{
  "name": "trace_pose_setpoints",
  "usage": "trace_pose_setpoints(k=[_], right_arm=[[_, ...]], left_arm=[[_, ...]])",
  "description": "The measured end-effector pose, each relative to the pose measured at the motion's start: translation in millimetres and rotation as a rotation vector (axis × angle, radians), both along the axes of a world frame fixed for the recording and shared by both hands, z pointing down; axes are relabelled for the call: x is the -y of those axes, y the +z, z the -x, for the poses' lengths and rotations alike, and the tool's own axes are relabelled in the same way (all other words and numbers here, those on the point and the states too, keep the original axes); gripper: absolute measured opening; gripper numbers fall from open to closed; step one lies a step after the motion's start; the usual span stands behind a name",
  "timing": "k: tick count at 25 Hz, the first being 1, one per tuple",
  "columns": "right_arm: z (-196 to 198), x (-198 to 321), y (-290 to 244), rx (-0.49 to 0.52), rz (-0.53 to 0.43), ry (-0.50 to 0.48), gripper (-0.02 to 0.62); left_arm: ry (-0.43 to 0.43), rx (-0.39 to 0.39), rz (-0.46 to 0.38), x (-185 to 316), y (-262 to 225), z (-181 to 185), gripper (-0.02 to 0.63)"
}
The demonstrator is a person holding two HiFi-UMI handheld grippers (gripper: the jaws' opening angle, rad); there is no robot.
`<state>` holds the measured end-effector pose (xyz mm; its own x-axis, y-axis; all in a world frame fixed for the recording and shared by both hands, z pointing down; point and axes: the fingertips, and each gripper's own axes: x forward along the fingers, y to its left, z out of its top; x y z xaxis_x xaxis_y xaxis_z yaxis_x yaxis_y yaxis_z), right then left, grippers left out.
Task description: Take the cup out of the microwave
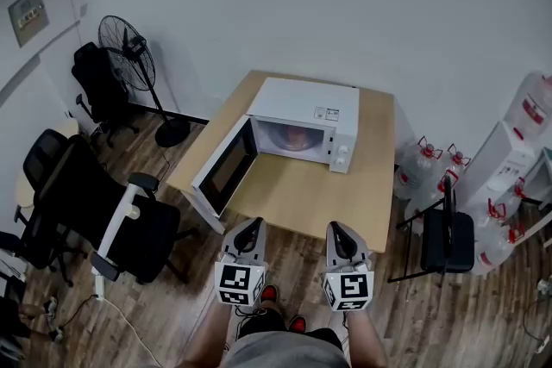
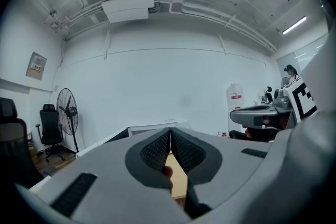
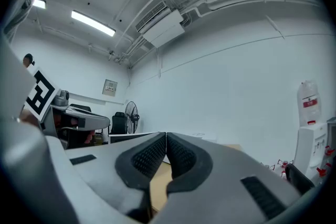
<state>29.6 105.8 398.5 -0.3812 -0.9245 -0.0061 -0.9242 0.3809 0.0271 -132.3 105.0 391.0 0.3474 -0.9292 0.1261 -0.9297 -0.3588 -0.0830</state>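
A white microwave [image 1: 304, 112] stands on a light wooden table [image 1: 319, 194], its door [image 1: 222, 175] swung wide open to the left. Inside the cavity a pinkish cup [image 1: 292, 136] shows dimly. Both grippers hover side by side over the floor, just short of the table's near edge. My left gripper [image 1: 253, 224] points toward the open door, and its jaws meet tip to tip with nothing between them [image 2: 170, 131]. My right gripper [image 1: 335, 228] is likewise shut and empty [image 3: 166, 136]. Over the left jaws the microwave's top [image 2: 152, 127] peeks out.
Black office chairs [image 1: 112, 224] crowd the floor left of the table, with a standing fan [image 1: 129, 43] behind them. On the right are a black folding chair [image 1: 447, 233], several water jugs [image 1: 423, 164] and a white dispenser [image 1: 509, 146]. A white wall backs the table.
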Motion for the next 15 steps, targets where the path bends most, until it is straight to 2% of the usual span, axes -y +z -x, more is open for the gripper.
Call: trace_pose_setpoints(k=[8,15], right_arm=[[7,50,4,0.001,0.004,-0.014,0.018],[19,115,13,-0.001,0.033,-0.021,0.018]], left_arm=[[-0.018,0.001,0.002,45,5,8,0.023],[-0.004,-0.004,0.021,114,10,16,0.023]])
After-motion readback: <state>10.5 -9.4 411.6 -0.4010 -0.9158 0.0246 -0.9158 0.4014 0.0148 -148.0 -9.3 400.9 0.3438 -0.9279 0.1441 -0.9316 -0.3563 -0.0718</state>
